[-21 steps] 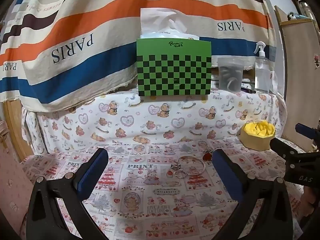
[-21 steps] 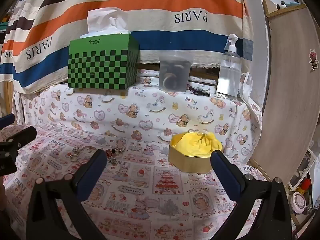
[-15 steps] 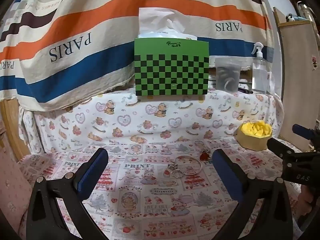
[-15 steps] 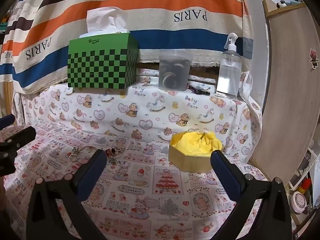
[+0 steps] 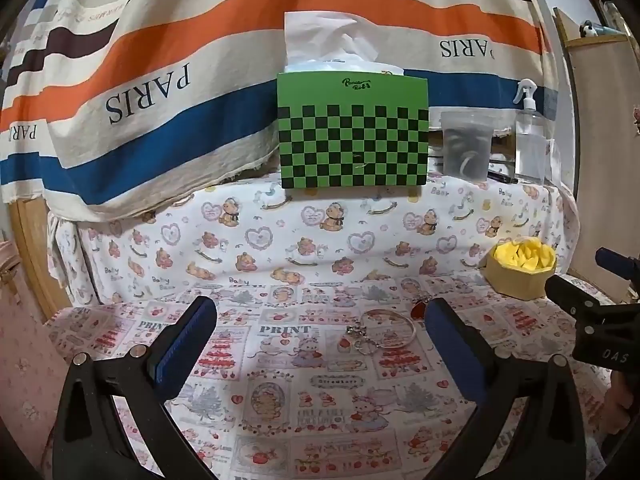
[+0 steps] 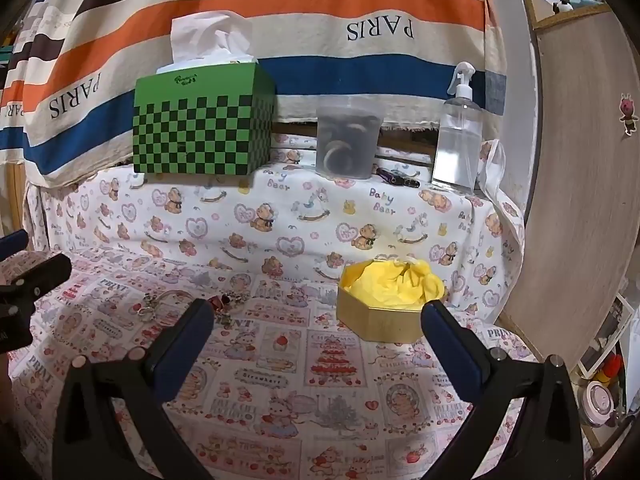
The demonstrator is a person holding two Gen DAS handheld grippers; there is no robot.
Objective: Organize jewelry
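Observation:
A silver bangle [image 5: 390, 328] with small charms and a ring lies on the patterned cloth, just ahead of my left gripper [image 5: 320, 334], which is open and holds nothing. A red heart pendant [image 5: 419, 309] rests beside the bangle. In the right wrist view the same jewelry [image 6: 218, 304] lies left of my open, bare right gripper [image 6: 316, 338]. A gold hexagonal box [image 6: 380, 320] lined with yellow tissue stands just ahead of the right gripper's right finger. The box [image 5: 520, 278] also shows at the right of the left wrist view, behind the other gripper's black fingers.
On a raised shelf at the back stand a green checkered tissue box [image 5: 353, 132], a clear plastic cup [image 5: 466, 148], a dark pen [image 6: 396, 178] and a spray bottle [image 6: 456, 136]. A striped PARIS cloth [image 5: 160, 88] hangs behind. A wooden panel [image 6: 576, 184] bounds the right side.
The left wrist view has drifted slightly to the right, so the tissue box and bangle sit a little further left. The right wrist view is nearly unchanged. Both grippers stay open.

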